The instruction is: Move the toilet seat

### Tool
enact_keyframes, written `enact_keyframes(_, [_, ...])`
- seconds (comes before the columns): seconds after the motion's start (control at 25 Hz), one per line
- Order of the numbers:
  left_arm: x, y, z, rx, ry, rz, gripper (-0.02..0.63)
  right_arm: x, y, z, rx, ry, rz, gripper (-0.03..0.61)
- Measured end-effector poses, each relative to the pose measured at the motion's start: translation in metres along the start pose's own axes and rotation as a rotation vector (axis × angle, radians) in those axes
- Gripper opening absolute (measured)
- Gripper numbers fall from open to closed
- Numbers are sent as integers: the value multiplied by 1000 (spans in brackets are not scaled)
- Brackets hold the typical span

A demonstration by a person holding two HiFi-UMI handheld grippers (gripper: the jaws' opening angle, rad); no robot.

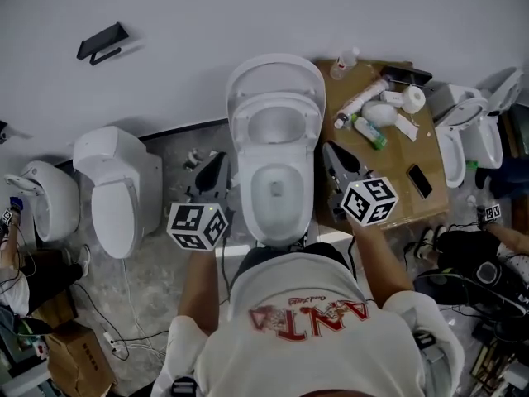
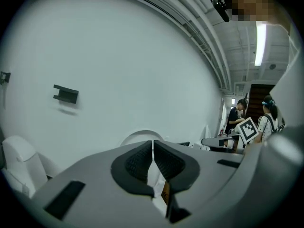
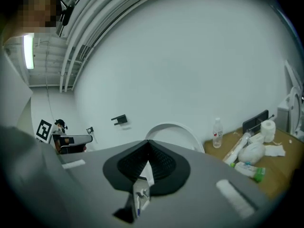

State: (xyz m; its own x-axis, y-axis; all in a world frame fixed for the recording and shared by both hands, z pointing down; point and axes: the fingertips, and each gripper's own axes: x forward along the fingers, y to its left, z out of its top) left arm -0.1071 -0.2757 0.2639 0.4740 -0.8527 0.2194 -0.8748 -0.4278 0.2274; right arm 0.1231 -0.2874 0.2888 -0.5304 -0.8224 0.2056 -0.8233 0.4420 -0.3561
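A white toilet (image 1: 275, 190) stands in front of me against the wall. Its seat ring (image 1: 277, 106) and lid (image 1: 275, 69) both stand raised at the back of the open bowl. My left gripper (image 1: 220, 159) hovers beside the bowl's left rim, and my right gripper (image 1: 329, 148) hovers beside its right rim. Neither touches the toilet. In the left gripper view the left gripper (image 2: 153, 148) is shut with nothing between its pads, and the lid (image 2: 141, 136) rises behind it. The right gripper (image 3: 147, 150) is shut and empty too, with the lid (image 3: 175, 129) beyond.
A second toilet (image 1: 116, 193) with its lid down stands to the left, another (image 1: 45, 198) further left. A wooden table (image 1: 388, 162) at the right holds bottles, a paper roll and a phone. More toilets (image 1: 467, 135) and people are at the right. A black bracket (image 1: 103, 41) hangs on the wall.
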Motion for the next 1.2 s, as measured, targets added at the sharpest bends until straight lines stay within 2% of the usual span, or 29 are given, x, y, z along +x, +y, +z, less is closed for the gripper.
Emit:
enact_keyframes(0.32, [-34,-26,43,73,-35,-40,12,-45,50,64,-120,-105,45,3])
enact_keyframes(0.56, [-45,-33,64,61,-80,-31,12,-64,72,111,-193,-186,52,3])
enact_keyframes(0.76, [-43,-36,75,68,-102,-47,11,-57,66,112,-218,-162,20,2])
enact_keyframes(1.2, [-42,-37,83,63,-136,-51,11,-48,63,101,-212,-135,40,2])
